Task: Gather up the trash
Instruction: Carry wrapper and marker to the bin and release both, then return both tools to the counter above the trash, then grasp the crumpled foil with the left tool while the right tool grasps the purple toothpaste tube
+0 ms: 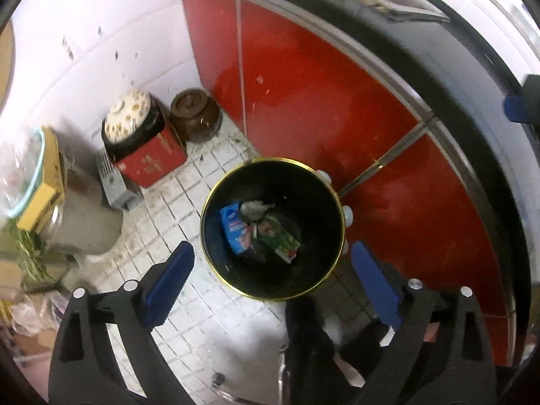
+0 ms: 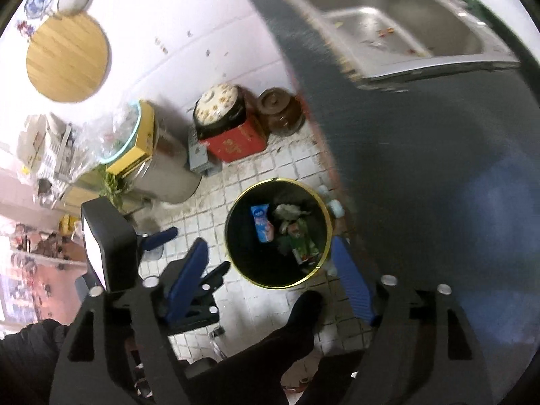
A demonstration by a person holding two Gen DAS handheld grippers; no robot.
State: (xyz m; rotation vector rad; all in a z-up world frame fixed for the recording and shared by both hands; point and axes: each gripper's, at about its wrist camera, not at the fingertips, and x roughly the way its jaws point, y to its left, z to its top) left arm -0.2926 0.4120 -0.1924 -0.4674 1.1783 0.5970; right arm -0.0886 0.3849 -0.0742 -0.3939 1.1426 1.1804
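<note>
Nearby, jars beside bin

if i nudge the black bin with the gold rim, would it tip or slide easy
The black bin probably slides rather than tips: it looks wide and stands flat on the tiled floor. It is likely light, holding only a blue wrapper, a green carton and crumpled paper. Grimy tiles may add some drag.
</note>
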